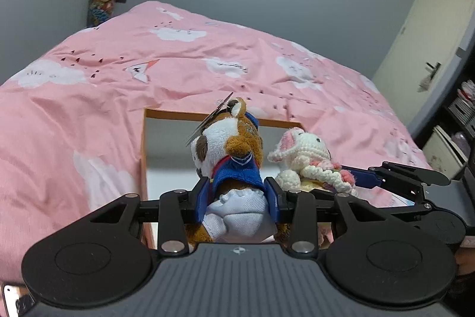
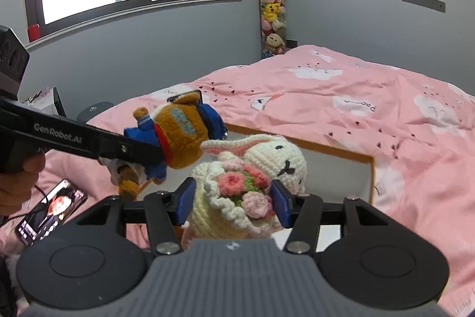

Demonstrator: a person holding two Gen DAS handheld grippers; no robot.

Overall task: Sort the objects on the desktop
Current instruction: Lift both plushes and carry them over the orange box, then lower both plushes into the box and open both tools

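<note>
My left gripper (image 1: 237, 199) is shut on a brown and white plush dog (image 1: 228, 150) in blue clothes, held in the air above a wooden box (image 1: 178, 115). The dog also shows in the right wrist view (image 2: 178, 135), clamped by the left gripper (image 2: 154, 152). My right gripper (image 2: 234, 202) is shut on a white crocheted rabbit (image 2: 267, 159) with a pink flower bouquet, held above the same box (image 2: 341, 155). In the left wrist view the rabbit (image 1: 305, 156) sits just right of the dog, with the right gripper (image 1: 356, 178) behind it.
A pink bedspread (image 1: 178, 64) with white clouds surrounds the box. A phone (image 2: 50, 213) lies lit at the left. A tall tube of plush toys (image 2: 271, 11) stands in the corner. A door (image 1: 427, 43) is at the right.
</note>
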